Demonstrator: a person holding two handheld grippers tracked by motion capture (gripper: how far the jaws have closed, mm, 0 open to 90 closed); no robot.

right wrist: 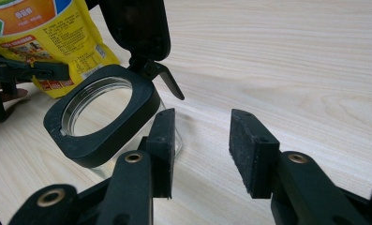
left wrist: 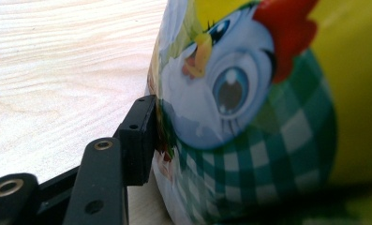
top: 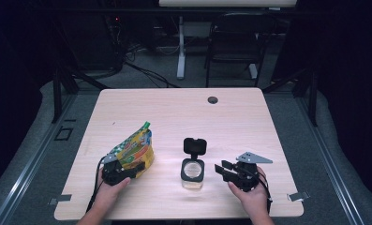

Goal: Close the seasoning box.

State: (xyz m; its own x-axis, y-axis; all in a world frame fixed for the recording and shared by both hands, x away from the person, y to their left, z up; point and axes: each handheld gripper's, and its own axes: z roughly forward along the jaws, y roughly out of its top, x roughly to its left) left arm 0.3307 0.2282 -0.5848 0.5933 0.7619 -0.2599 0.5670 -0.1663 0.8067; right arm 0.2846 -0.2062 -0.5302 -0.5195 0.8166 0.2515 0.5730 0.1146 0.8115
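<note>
A yellow-green snack bag (top: 136, 147) printed with a cartoon bird (left wrist: 249, 117) lies on the left of the wooden table (top: 174, 108). My left gripper (top: 133, 169) grips its near end. One black pad (left wrist: 139, 140) presses the bag's side, and the bag hides the other. A clear square jar (top: 192, 172) with a black rim (right wrist: 99, 136) stands mid-table, its hinged black lid (top: 195, 146) flipped up. My right gripper (top: 223, 168) hovers just right of the jar, open (right wrist: 202, 140) with bare table between its pads. The bag (right wrist: 48, 37) lies beyond the jar.
A small round cable hole (top: 212, 100) sits near the table's far edge. Beyond the table are a black chair (top: 235, 42), a white desk leg (top: 181, 47) and floor cables. Bare tabletop stretches across the far half and right side.
</note>
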